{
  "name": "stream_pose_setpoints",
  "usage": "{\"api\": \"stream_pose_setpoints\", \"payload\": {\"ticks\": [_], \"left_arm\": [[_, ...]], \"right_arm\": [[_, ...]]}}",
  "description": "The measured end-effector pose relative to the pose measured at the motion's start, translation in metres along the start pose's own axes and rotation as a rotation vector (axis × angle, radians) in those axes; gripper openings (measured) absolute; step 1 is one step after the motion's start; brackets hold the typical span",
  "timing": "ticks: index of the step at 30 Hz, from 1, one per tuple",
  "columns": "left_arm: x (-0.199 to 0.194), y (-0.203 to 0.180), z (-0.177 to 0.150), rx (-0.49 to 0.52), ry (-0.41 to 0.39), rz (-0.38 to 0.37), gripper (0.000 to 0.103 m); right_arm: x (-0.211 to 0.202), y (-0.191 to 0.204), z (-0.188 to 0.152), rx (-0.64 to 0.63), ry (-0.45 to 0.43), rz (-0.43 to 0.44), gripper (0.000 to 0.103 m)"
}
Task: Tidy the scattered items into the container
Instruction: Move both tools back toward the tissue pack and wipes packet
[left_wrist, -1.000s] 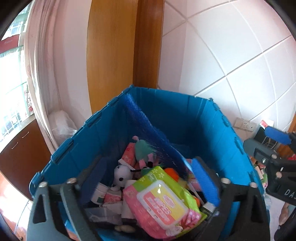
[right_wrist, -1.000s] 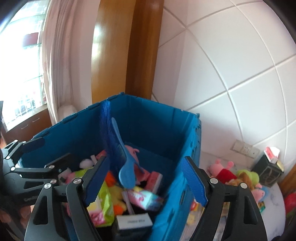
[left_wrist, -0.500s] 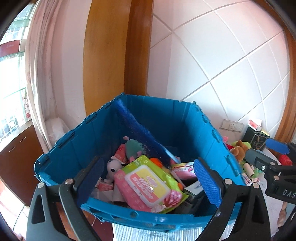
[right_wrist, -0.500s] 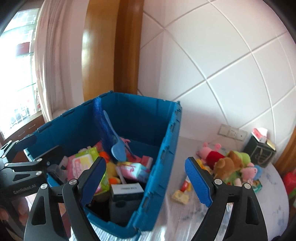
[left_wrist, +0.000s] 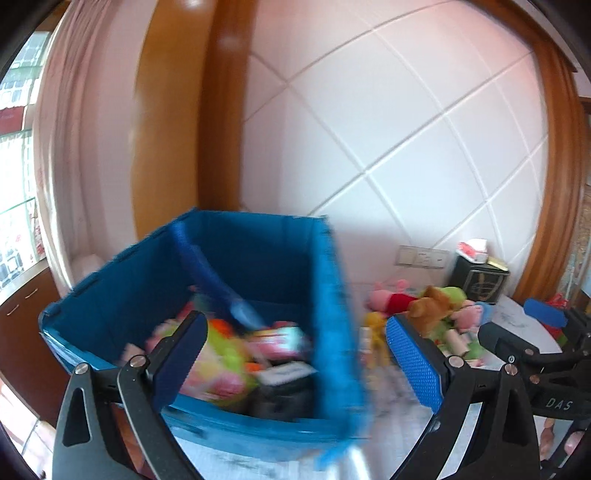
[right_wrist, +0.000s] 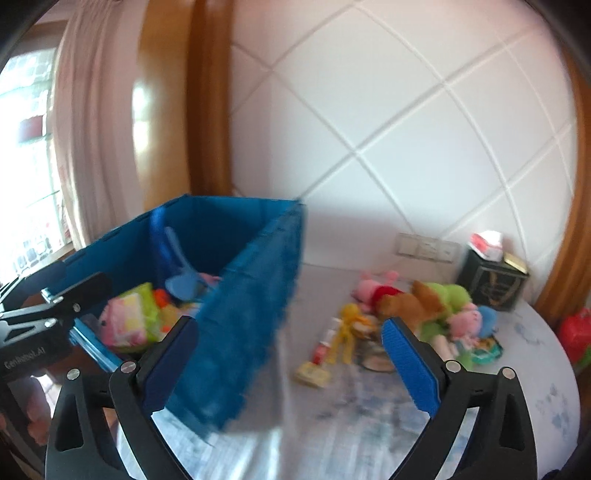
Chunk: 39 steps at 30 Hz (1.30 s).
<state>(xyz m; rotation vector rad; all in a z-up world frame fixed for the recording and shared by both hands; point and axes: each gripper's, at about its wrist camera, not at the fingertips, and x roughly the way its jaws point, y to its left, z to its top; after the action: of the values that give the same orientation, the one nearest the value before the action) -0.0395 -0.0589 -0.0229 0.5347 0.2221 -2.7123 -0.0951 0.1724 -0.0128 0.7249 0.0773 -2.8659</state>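
Observation:
A blue crate (left_wrist: 258, 254) (right_wrist: 251, 325) stands on the table's left part. It holds a pink-green wipes pack (left_wrist: 218, 365) (right_wrist: 129, 317), a blue brush (left_wrist: 210, 273) and other items. My left gripper (left_wrist: 291, 362) is open and empty in front of the crate's near right corner. My right gripper (right_wrist: 288, 365) is open and empty, right of the crate and above the tablecloth. A pile of plush toys (right_wrist: 424, 306) (left_wrist: 421, 302), a yellow figure (right_wrist: 347, 325) and small packets (right_wrist: 312, 374) lie scattered on the table to the right. Both views are blurred.
A dark box (right_wrist: 495, 280) with a tissue pack on top stands at the back right by wall sockets (right_wrist: 424, 247). A red bag (right_wrist: 576, 332) sits at the far right. Tiled wall and a wooden post are behind the crate.
Both grippers have pulled back from over the crate and swung right. The crate now sits lower left in view and the toy pile has come into sight. Both stay open.

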Motion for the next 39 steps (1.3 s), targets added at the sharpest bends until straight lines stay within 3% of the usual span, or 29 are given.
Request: {"api": "stream_pose_setpoints", "payload": {"ticks": [3,7,10,16,21,32,36,39], "left_arm": [[-0.006,-0.059,-0.006,0.038,-0.004,-0.048,0.099],[0.0,-0.128,-0.021,0.001,0.02,-0.098,0.099],[0.014,-0.166,-0.036,-0.011,0.073,-0.069,0.099],[0.048,-0.197,-0.063,0.01,0.232,-0.013,0.099],[0.077,-0.201,-0.082,0.02,0.301,0.017,0.099],[0.181,-0.171,-0.13,0.025,0.438,0.007,0.099],[0.225,-0.16,-0.154,0.019,0.48,0.009,0.099],[0.256,-0.153,-0.169,-0.009,0.532,0.026,0.099]], "right_arm": [[-0.022,-0.069,-0.015,0.064,-0.011,-0.045,0.102],[-0.046,-0.161,-0.039,0.141,-0.002,-0.094,0.102],[-0.053,-0.217,-0.057,0.182,0.026,-0.111,0.102],[-0.041,-0.286,-0.092,0.289,0.116,-0.127,0.102],[-0.019,-0.306,-0.113,0.347,0.169,-0.142,0.102],[0.066,-0.3,-0.13,0.325,0.307,-0.173,0.102],[0.098,-0.298,-0.149,0.331,0.299,-0.123,0.102],[0.13,-0.297,-0.164,0.335,0.365,-0.104,0.103]]}}
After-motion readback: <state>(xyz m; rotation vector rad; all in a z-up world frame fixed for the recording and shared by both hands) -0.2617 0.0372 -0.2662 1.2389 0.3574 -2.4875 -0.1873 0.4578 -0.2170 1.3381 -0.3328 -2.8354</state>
